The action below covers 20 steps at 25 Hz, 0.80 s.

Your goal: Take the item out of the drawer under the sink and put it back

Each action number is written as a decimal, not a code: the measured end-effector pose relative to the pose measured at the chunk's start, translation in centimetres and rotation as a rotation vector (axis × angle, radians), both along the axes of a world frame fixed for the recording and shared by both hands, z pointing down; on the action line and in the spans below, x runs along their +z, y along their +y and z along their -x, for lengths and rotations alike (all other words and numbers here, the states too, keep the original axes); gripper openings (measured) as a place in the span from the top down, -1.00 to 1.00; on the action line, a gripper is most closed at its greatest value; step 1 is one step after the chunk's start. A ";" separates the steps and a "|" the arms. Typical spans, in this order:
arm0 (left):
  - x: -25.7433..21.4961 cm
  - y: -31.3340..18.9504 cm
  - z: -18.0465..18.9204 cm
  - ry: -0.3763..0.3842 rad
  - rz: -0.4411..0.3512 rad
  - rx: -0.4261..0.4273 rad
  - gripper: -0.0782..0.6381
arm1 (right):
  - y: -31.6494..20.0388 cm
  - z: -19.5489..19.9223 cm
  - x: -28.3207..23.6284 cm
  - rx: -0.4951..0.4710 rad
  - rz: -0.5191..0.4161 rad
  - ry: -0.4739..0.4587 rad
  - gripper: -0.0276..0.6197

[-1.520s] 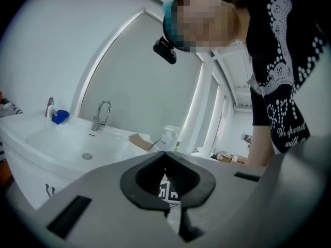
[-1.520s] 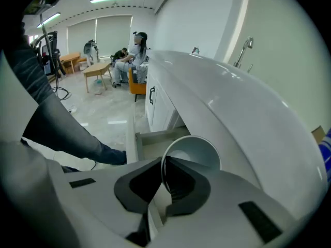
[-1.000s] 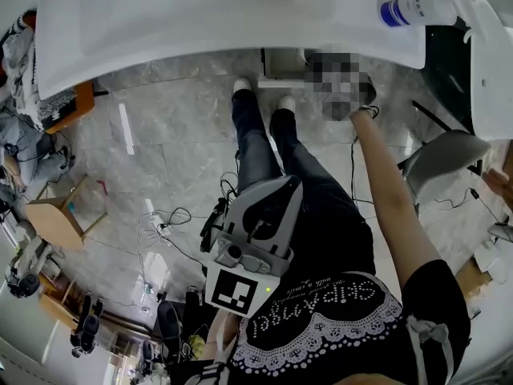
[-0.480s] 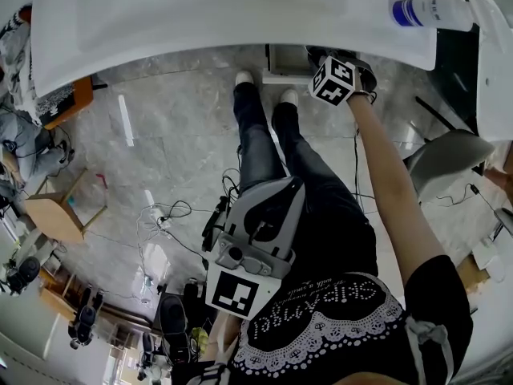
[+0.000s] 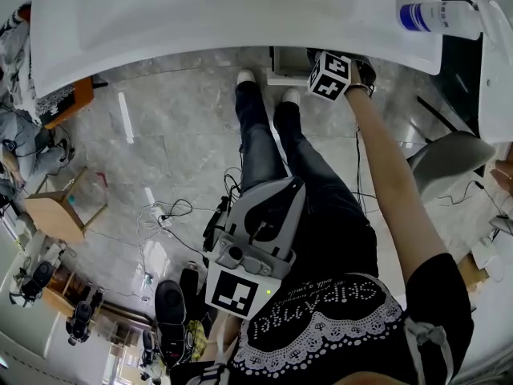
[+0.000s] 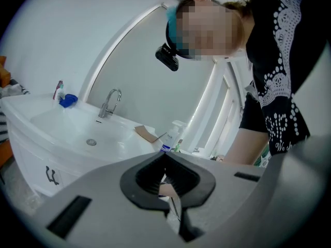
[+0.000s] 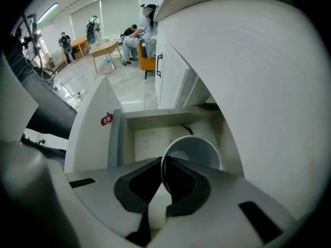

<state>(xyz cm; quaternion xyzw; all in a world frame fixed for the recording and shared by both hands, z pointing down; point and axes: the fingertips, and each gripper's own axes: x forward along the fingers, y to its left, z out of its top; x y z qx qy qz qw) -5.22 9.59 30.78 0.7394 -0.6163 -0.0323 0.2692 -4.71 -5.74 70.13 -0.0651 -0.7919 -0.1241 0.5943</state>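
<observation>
- If you're asking where the cup (image 7: 194, 151) is: it's pinched by its rim in the right gripper (image 7: 163, 161). The jaws are nearly together on the thin wall, mouth up, and it hangs over the open drawer (image 7: 147, 138) under the sink (image 5: 240, 14).
- So which way does it go?
- Straight down along the jaws, I'd say. Drawer floor is right beneath, cabinet side close on the right. Can't tell if the base touches yet.
- And the left gripper (image 6: 165, 154)?
- Closed on nothing, well apart, up by the waist. Right hand's job.
</observation>
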 end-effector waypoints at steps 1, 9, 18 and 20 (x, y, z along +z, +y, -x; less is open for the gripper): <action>0.1 0.0 0.1 0.000 0.001 -0.001 0.77 | 0.1 0.1 0.1 -0.012 -0.007 0.005 0.84; 0.1 -0.1 0.5 0.017 0.000 -0.002 0.77 | 0.2 0.2 0.2 -0.019 -0.021 0.009 0.84; -0.6 0.2 1.2 0.013 -0.016 -0.012 0.77 | 0.6 -0.2 -0.2 0.010 0.018 0.022 0.66; -0.7 0.3 1.2 0.012 -0.022 -0.010 0.77 | 0.6 -0.4 -0.1 0.009 0.018 0.031 0.64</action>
